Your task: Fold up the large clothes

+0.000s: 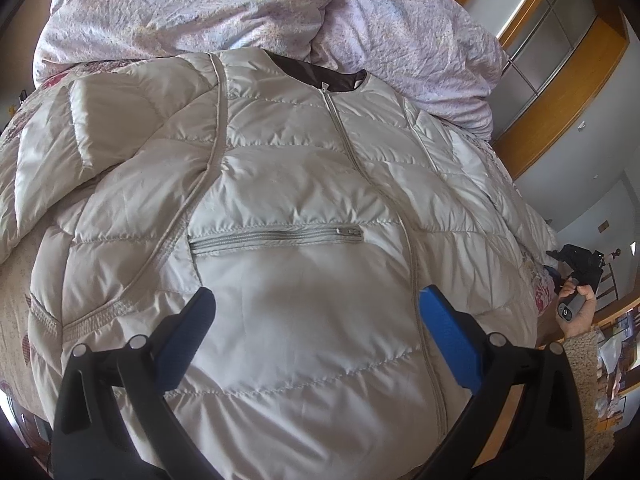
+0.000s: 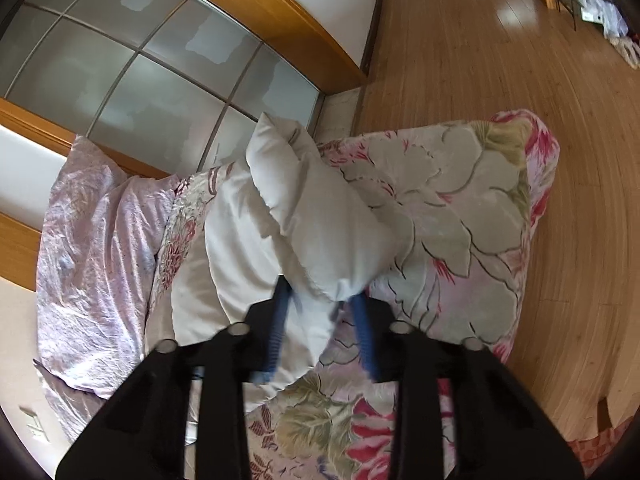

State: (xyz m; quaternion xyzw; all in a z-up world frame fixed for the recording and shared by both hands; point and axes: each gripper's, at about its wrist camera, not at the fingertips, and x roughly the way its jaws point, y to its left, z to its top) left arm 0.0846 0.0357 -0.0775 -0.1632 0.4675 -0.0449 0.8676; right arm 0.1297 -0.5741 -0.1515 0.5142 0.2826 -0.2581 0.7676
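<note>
Left wrist view: the left gripper (image 1: 316, 312) hovers with jaws spread wide and empty above the cream quilted puffer jacket (image 1: 280, 200), which lies zipped flat on the floral bed (image 1: 16, 320).

Right wrist view: the right gripper (image 2: 320, 300) pinches the jacket's sleeve end (image 2: 332, 240) between its jaws. That slick, puffy fabric could slip free under a hard pull.

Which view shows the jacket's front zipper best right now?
The left wrist view: the pale quilted puffer jacket lies spread flat on the bed, its front zipper visible from the collar downward. The right wrist view shows only one puffy sleeve, no zipper.
</note>
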